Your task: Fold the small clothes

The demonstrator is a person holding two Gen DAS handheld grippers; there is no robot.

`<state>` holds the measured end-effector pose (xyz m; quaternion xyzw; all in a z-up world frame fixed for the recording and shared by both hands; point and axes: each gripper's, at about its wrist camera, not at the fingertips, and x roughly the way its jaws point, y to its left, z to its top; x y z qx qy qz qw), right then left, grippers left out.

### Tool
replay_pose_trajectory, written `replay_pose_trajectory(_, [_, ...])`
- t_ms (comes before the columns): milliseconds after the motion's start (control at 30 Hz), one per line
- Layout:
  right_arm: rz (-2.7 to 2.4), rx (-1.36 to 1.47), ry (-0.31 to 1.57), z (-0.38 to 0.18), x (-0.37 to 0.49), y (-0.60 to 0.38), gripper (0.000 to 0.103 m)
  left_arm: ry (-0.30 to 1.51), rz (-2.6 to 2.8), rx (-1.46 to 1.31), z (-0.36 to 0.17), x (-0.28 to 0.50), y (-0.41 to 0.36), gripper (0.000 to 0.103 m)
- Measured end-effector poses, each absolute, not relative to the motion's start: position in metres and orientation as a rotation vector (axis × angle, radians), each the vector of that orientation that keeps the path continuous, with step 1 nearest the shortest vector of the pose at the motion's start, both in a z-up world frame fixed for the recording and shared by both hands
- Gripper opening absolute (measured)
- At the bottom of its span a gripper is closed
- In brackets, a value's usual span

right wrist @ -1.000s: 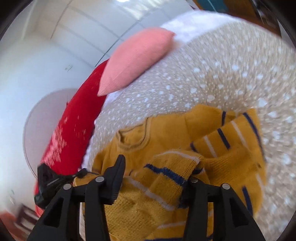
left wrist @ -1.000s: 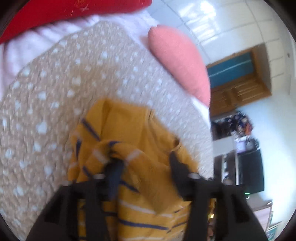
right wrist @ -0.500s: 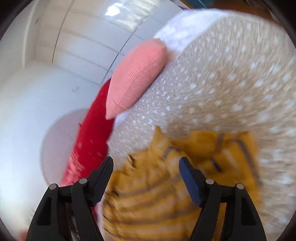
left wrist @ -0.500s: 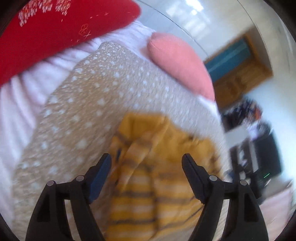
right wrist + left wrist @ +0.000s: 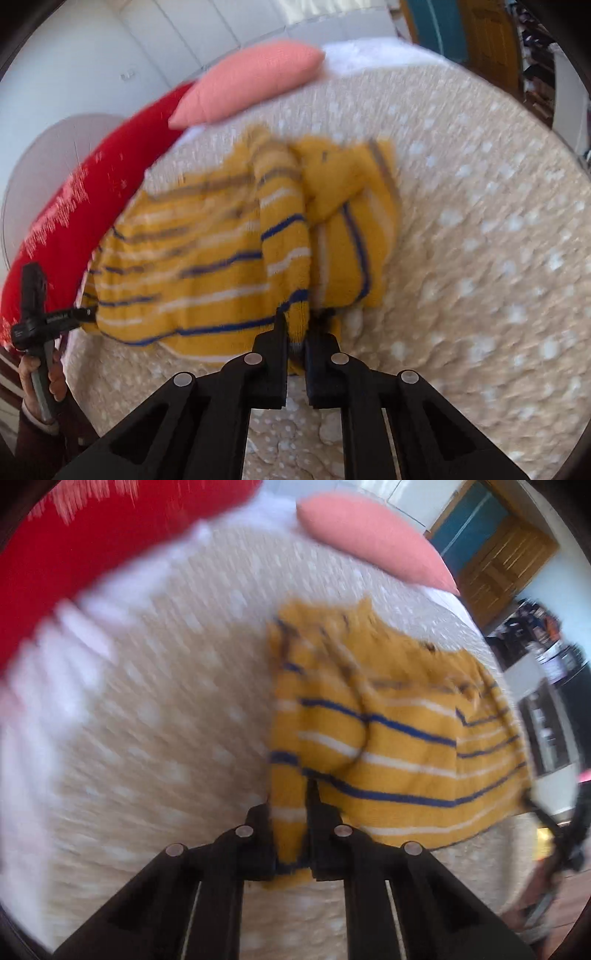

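Observation:
A small yellow sweater (image 5: 388, 746) with blue and white stripes lies on a beige dotted blanket (image 5: 166, 738). Its sleeves are folded in over the body. My left gripper (image 5: 290, 812) is shut on the sweater's near left bottom edge. The sweater also shows in the right wrist view (image 5: 221, 258). My right gripper (image 5: 295, 332) is shut on the sweater's near right bottom edge. The left gripper (image 5: 79, 314) shows at the sweater's other corner in the right wrist view. Both views are blurred by motion.
A pink pillow (image 5: 373, 542) and a red pillow (image 5: 92, 535) lie at the far side of the bed. They also show in the right wrist view: pink pillow (image 5: 251, 81), red pillow (image 5: 74, 206). A wooden door (image 5: 506, 557) and cluttered furniture (image 5: 546, 672) stand to the right.
Both grippers were open above the sweater half a second ago. They have come down to its near bottom edge and shut on it, one at each corner.

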<state>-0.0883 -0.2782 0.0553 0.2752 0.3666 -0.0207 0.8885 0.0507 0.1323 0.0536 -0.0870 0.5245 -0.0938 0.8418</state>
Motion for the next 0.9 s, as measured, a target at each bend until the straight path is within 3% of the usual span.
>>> replay_pose_trajectory(200, [-0.204, 0.512, 0.847, 0.045, -0.108, -0.303, 0.01, 1.044, -0.129, -0.191, 0.077, 0.036, 0.17, 0.013])
replay_pose_trajectory(267, [-0.214, 0.507, 0.828, 0.046, -0.123, -0.306, 0.011, 1.031, -0.145, -0.21, 0.076, 0.021, 0.178, 0.028])
replay_pose_trajectory(333, [-0.238, 0.441, 0.755, 0.065, -0.139, -0.301, 0.011, 0.958, -0.139, -0.167, 0.081, 0.006, 0.169, 0.053])
replay_pose_trajectory(367, [-0.264, 0.36, 0.684, 0.082, -0.147, -0.293, 0.015, 0.919, -0.132, -0.145, 0.082, -0.002, 0.166, 0.059])
replay_pose_trajectory(400, [-0.278, 0.321, 0.64, 0.093, -0.151, -0.288, 0.033, 0.869, -0.122, -0.118, 0.085, -0.011, 0.162, 0.069])
replay_pose_trajectory(433, [-0.282, 0.291, 0.582, 0.104, -0.154, -0.283, 0.065, 0.794, -0.113, -0.101, 0.084, -0.019, 0.159, 0.079])
replay_pose_trajectory(500, [-0.204, 0.338, 0.512, 0.117, -0.148, -0.282, 0.093, 0.716, -0.111, -0.118, 0.079, -0.023, 0.156, 0.091])
replay_pose_trajectory(567, [-0.147, 0.425, 0.613, 0.117, -0.122, -0.286, 0.084, 0.748, -0.084, -0.169, 0.059, -0.009, 0.158, 0.092])
replay_pose_trajectory(633, [-0.074, 0.494, 0.672, 0.117, -0.083, -0.283, 0.034, 0.831, -0.098, -0.229, 0.038, 0.009, 0.161, 0.092])
replay_pose_trajectory(733, [-0.023, 0.533, 0.696, 0.111, -0.038, -0.278, 0.029, 0.857, -0.137, -0.342, 0.007, 0.02, 0.173, 0.092])
replay_pose_trajectory(900, [-0.065, 0.475, 0.817, 0.07, 0.058, -0.264, 0.029, 0.801, -0.177, -0.394, 0.005, 0.013, 0.181, 0.094])
